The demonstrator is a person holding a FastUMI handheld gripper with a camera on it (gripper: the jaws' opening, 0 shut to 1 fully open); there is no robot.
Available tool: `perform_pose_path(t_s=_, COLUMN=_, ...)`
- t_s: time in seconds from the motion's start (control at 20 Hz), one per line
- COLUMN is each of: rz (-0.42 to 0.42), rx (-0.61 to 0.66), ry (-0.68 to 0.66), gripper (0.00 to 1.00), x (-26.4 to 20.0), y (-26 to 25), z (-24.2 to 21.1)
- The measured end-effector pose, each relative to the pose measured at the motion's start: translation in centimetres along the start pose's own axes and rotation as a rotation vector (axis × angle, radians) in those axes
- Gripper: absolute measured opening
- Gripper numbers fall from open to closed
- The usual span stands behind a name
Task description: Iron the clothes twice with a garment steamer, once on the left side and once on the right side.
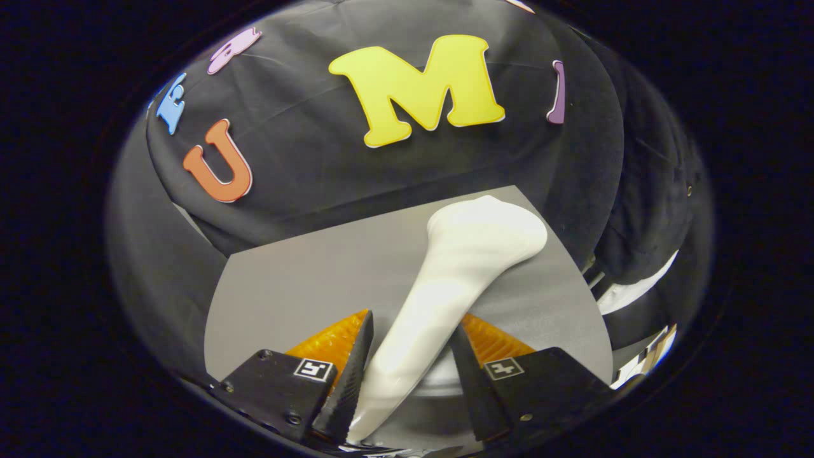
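Note:
A white garment steamer [470, 248] runs from between my fingers up and away to the right. Its broad head hangs over the far part of the grey tabletop [299, 286]. My gripper [414, 318] is shut on the steamer's slim handle, with a finger pressing on each side. To the right of the table hangs a dark garment [642, 191] in folds, beyond and beside the steamer's head. The steamer's face points away from me, so I cannot see it.
The booth's black cloth wall [305, 165] rises right behind the table's far edge. A white strip [636, 286] shows under the dark garment at the right. The table's left half lies bare beside the steamer.

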State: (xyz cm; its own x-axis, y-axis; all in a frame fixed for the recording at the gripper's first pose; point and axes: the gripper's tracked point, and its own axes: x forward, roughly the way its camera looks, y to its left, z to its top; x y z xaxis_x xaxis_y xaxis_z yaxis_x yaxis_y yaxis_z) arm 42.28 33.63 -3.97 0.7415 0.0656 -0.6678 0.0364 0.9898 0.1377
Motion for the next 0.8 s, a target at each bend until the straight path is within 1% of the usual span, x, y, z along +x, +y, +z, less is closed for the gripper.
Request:
perform_pose_path(t_s=0.1, rz=0.015, rx=0.010, ry=-0.003, gripper=0.69, x=0.0, y=0.3, z=0.0)
perform_pose_path(t_s=0.2, rz=0.050, rx=0.026, ry=-0.004, gripper=0.63, x=0.0, y=0.9, z=0.0)
perform_pose_path(t_s=0.25, rz=0.063, rx=0.030, ry=-0.018, gripper=0.58, x=-0.2, y=1.1, z=0.1)
perform_pose_path(t_s=0.3, rz=0.075, rx=0.023, ry=-0.042, gripper=0.56, x=-0.6, y=1.3, z=0.5)
perform_pose_path(t_s=0.45, rz=0.150, rx=-0.028, ry=-0.147, gripper=0.49, x=-3.0, y=3.2, z=1.8)
perform_pose_path(t_s=0.55, rz=0.168, rx=-0.065, ry=-0.204, gripper=0.43, x=-5.2, y=3.4, z=1.9)
perform_pose_path(t_s=0.65, rz=0.201, rx=-0.088, ry=-0.220, gripper=0.38, x=-6.7, y=3.8, z=0.9)
perform_pose_path(t_s=0.8, rz=0.252, rx=-0.115, ry=-0.239, gripper=0.36, x=-9.0, y=3.9, z=-0.4)
